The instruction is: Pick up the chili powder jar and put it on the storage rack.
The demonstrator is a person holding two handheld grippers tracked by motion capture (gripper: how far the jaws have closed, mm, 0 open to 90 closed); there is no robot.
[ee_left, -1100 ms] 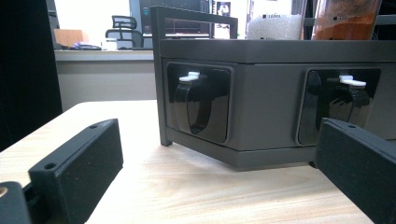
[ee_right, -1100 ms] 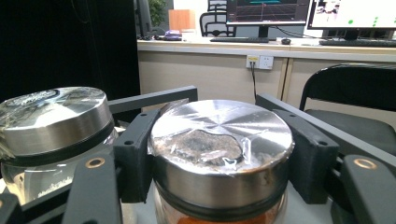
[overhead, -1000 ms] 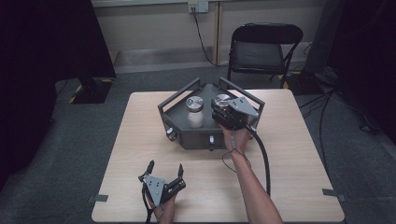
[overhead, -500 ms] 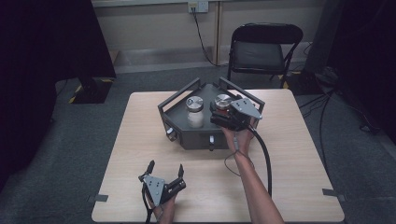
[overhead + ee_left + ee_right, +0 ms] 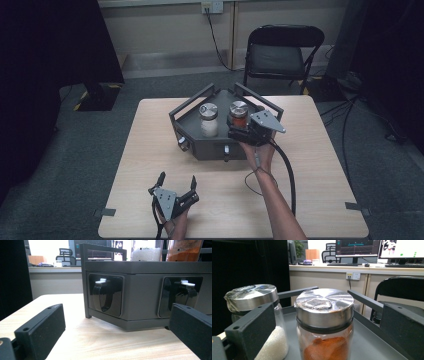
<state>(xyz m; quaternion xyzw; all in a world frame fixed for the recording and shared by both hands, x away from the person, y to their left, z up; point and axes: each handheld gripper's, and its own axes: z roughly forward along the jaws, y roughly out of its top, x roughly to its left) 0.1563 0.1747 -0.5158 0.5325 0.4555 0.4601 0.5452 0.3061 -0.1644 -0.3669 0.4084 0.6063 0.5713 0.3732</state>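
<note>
Fingers of the right gripper are seen spread wide on either side of the red jar, with gaps left to both pads, so nothing is gripped. That jar is stood upright in the grey tray, just beside the white jar, which is placed at its 9 o'clock in the high view. At the table's 7 o'clock edge, the left gripper is held wide open, empty, pointed at the tray's front.

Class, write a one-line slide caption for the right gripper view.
Open right gripper straddles the orange-powder jar, white-grain jar beside it.
</note>
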